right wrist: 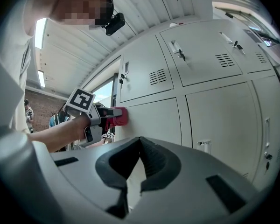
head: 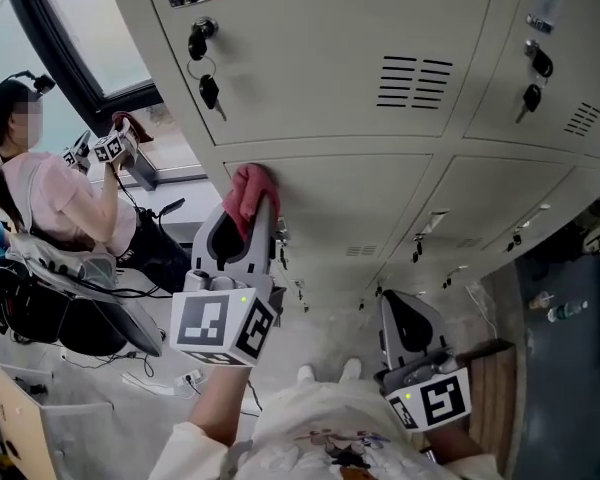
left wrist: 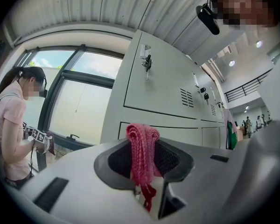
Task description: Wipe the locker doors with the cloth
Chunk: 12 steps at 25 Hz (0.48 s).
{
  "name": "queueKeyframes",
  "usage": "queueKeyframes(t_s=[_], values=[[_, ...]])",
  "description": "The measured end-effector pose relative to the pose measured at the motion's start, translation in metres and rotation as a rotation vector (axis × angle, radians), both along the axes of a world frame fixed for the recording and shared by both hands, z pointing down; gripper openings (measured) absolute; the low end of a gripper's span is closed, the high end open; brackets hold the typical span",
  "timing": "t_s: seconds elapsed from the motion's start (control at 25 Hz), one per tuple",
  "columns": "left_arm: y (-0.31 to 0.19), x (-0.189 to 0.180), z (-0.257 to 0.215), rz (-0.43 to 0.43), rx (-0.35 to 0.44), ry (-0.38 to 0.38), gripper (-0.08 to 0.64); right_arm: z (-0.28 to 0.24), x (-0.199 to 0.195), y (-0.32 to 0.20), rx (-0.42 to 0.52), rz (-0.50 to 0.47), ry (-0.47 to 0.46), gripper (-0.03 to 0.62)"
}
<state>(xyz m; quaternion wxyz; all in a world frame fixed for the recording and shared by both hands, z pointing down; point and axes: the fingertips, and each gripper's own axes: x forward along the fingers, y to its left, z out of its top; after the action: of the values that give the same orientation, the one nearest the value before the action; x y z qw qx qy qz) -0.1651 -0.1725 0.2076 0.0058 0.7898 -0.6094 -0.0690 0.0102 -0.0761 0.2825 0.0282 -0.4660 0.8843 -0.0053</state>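
So the left tongs are clamped on the pink cloth — it's pushed up against a locker door, about centre of the head view. The right tongs are closed with nothing in them — lower right.

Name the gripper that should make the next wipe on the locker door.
Left. The left gripper holds the pink cloth against the locker door; the right gripper is shut, empty, off it.
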Motion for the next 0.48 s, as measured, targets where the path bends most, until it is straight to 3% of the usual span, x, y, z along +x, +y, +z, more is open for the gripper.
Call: queueKeyframes(t_s=[0.48], values=[[-0.005, 0.034, 0.004, 0.061, 0.006, 0.023, 0.109, -0.005, 0.020, 0.009, -0.006, 0.044, -0.007, 0.003]])
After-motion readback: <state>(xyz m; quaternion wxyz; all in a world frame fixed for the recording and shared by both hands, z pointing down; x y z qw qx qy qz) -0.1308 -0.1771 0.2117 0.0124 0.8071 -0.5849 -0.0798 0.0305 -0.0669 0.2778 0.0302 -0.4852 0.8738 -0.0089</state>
